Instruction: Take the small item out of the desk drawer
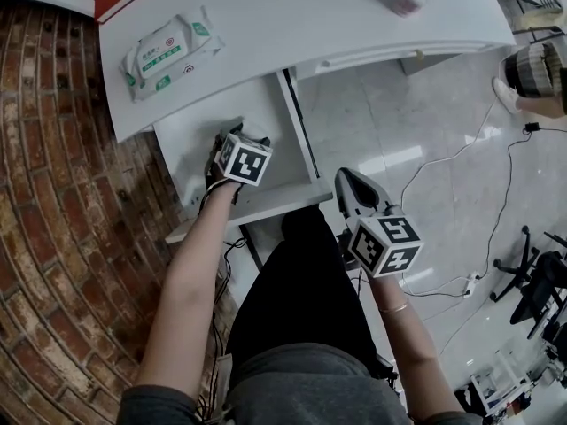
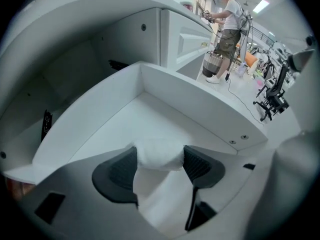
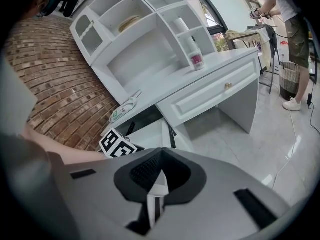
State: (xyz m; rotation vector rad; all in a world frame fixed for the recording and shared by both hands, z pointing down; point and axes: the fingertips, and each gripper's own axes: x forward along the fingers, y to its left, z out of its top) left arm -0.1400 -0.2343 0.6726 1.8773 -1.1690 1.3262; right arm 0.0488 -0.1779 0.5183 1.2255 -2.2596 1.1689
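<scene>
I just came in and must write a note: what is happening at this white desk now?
A person works with two handheld grippers. The left gripper reaches into the open drawer, its jaws closed on a small white item inside it. The right gripper is shut and empty, outside the drawer.
</scene>
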